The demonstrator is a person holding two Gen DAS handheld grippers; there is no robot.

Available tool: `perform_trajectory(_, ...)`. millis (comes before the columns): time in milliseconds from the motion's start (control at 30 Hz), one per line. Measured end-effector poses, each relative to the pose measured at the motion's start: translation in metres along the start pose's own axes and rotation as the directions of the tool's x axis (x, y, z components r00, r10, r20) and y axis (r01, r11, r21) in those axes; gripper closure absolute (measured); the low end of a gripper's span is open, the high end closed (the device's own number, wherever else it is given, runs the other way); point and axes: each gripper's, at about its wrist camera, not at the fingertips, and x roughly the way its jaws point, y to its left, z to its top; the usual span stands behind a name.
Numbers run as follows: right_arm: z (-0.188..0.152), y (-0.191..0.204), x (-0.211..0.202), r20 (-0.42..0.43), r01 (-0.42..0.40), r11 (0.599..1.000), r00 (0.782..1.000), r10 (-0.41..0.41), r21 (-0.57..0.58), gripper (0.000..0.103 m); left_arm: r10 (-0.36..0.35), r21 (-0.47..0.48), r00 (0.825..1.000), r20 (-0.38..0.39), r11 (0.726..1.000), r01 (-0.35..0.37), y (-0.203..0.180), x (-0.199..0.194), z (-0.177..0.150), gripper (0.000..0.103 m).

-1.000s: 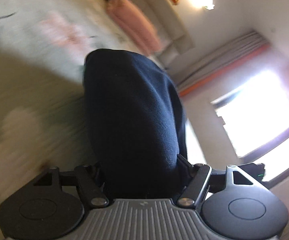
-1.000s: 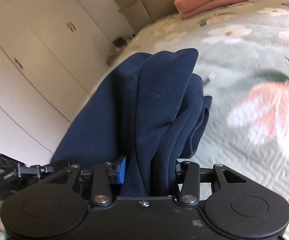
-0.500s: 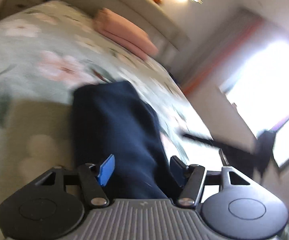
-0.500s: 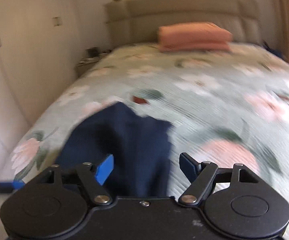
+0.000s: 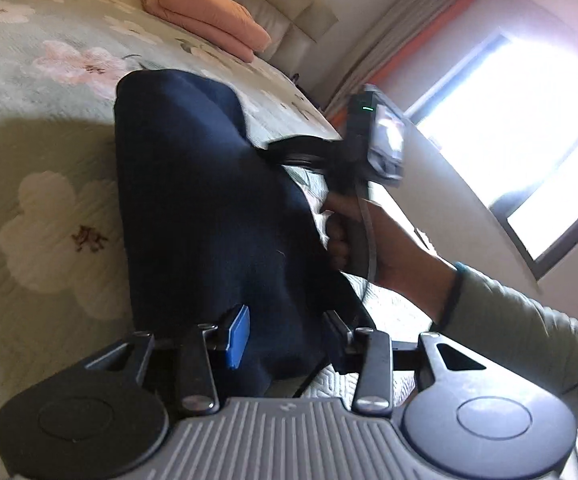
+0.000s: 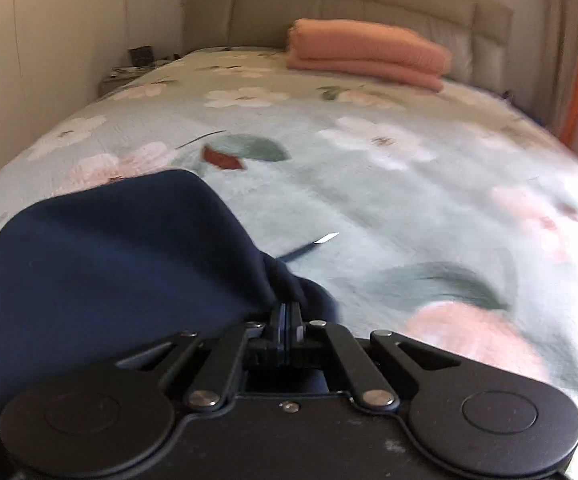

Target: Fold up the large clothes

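A wide bed covered in a pale green quilted spread with pink and white flowers (image 6: 369, 184) is filling both views, reaching back to a beige padded headboard (image 6: 353, 16). A large navy blue fleece garment (image 5: 209, 216) is lying bunched on the near part of the spread, close to the bed's left edge in the right wrist view (image 6: 101, 256). A folded salmon-pink blanket (image 6: 365, 54) is sitting by the headboard, well apart from the garment. The left tool (image 5: 285, 336) is hovering with its fingers parted on either side of the navy cloth, not pinching it. The right tool (image 6: 287, 316) is pressing its fingers together on a gathered edge of the garment, and a bare hand (image 5: 373, 240) is holding its handle.
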Motion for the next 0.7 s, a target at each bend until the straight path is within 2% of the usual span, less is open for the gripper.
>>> perform_trajectory(67, -0.005, -0.003, -0.03, 0.031, -0.031, 0.998, 0.999, 0.03, 0.047, 0.099, -0.008, -0.045, 1.0, 0.013, 0.999, 0.009, 0.007, 0.001, 0.001, 0.06)
perform_trajectory(133, -0.025, -0.005, -0.079, 0.072, -0.115, 0.991, 0.991, 0.11, 0.065, 0.093, 0.011, -0.044, 1.0, 0.016, 0.999, -0.01, 0.003, 0.001, 0.001, 0.06)
perform_trajectory(200, -0.056, 0.005, -0.11, 0.013, -0.166, 0.986, 0.986, 0.166, 0.022, 0.09, 0.041, -0.033, 0.999, 0.016, 0.999, -0.04, -0.002, 0.001, -0.001, 0.06)
perform_trajectory(300, -0.116, 0.009, -0.114, -0.161, -0.134, 0.991, 0.978, 0.13, -0.013, 0.096, 0.089, -0.059, 0.996, 0.009, 0.994, -0.089, -0.015, -0.005, 0.001, 0.061)
perform_trajectory(367, -0.138, -0.003, -0.131, -0.162, -0.117, 0.992, 0.979, 0.125, 0.057, 0.097, 0.139, -0.074, 0.99, -0.004, 0.988, -0.138, -0.023, -0.012, 0.003, 0.066)
perform_trajectory(433, -0.145, -0.011, -0.156, -0.167, -0.094, 0.987, 0.979, 0.115, 0.129, 0.097, 0.212, -0.023, 0.977, 0.0, 0.977, -0.212, -0.042, -0.025, -0.001, 0.066)
perform_trajectory(500, -0.144, -0.013, -0.181, -0.171, -0.085, 0.986, 0.979, 0.11, 0.146, 0.089, 0.292, 0.034, 0.956, -0.001, 0.956, -0.292, -0.063, -0.037, -0.004, 0.065)
perform_trajectory(567, -0.139, -0.01, -0.213, -0.14, -0.105, 0.985, 0.982, 0.124, 0.137, 0.075, 0.335, 0.069, 0.942, 0.027, 0.939, -0.336, -0.086, -0.054, -0.007, 0.063)
perform_trajectory(633, -0.134, -0.005, -0.25, -0.084, -0.133, 0.984, 0.986, 0.144, 0.12, 0.067, 0.379, 0.079, 0.924, 0.056, 0.92, -0.383, -0.107, -0.072, -0.009, 0.054)
perform_trajectory(667, -0.13, -0.003, -0.268, -0.055, -0.14, 0.983, 0.988, 0.147, 0.118, 0.054, 0.407, 0.091, 0.91, 0.073, 0.906, -0.412, -0.12, -0.081, -0.01, 0.052)
perform_trajectory(700, -0.124, -0.001, -0.284, -0.023, -0.144, 0.982, 0.989, 0.148, 0.118, 0.046, 0.427, 0.106, 0.899, 0.095, 0.894, -0.436, -0.132, -0.09, -0.011, 0.049)
